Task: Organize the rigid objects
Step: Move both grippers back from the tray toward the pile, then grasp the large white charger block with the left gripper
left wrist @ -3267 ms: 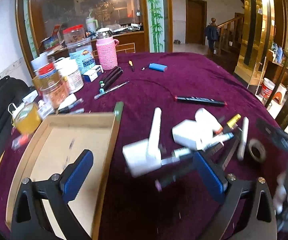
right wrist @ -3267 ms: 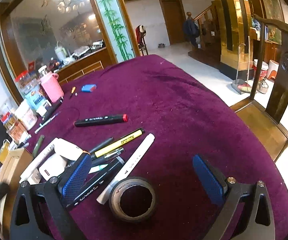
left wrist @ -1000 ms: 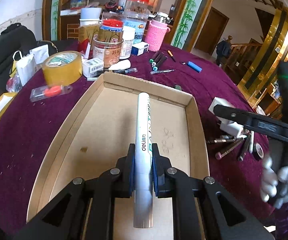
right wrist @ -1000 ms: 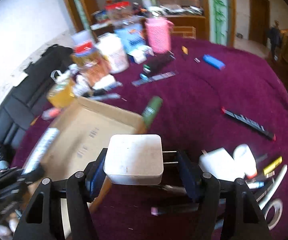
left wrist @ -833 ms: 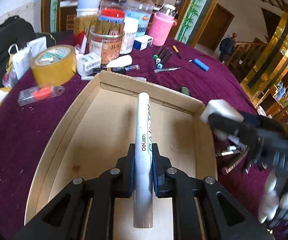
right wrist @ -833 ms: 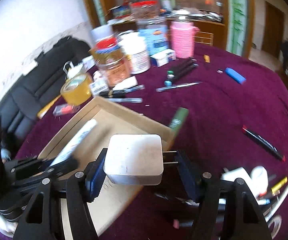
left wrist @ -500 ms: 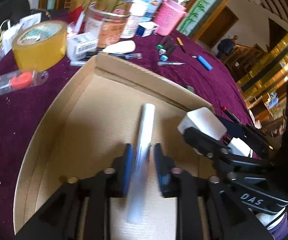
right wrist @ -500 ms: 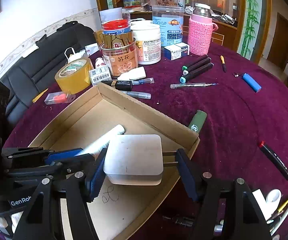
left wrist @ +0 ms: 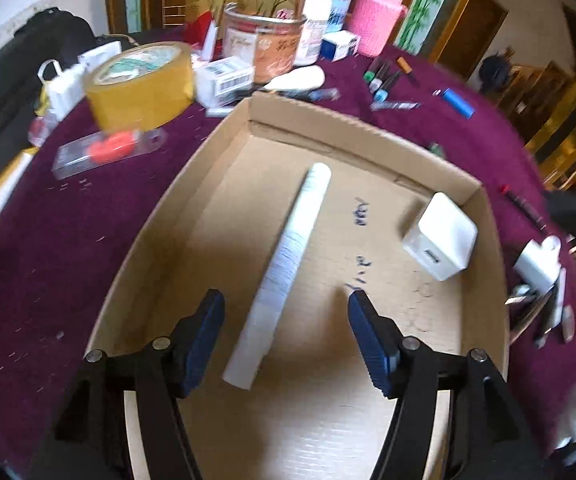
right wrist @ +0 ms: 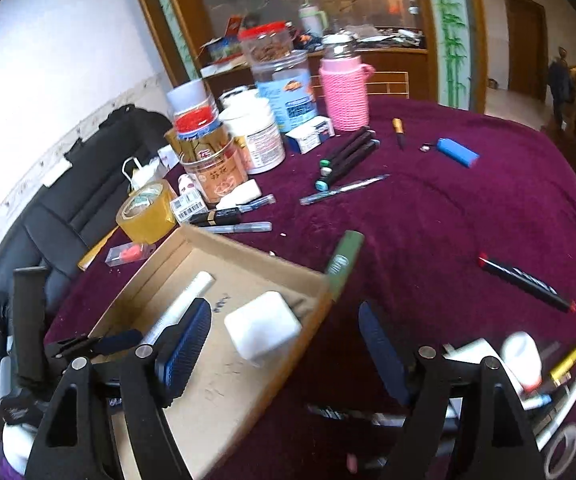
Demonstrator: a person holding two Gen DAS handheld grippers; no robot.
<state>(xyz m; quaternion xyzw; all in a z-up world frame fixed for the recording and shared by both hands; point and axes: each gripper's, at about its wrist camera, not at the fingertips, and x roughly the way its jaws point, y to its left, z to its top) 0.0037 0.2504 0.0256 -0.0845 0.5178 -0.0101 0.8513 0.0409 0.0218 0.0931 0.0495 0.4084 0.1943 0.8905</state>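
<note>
Both grippers' jaws are opening on nothing: the white marker lies lengthwise between the left gripper pads in the box, the charger block ahead of the right gripper.

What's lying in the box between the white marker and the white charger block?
Only bare cardboard floor with blue scribbles, between white marker and charger block; clearest in the left wrist view.

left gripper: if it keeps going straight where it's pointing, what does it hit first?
Most likely the white marker, lying loose on the box floor between the left gripper's opening jaws, untouched by the pads. Depth is unclear; the pads could straddle it and meet the cardboard floor.
</note>
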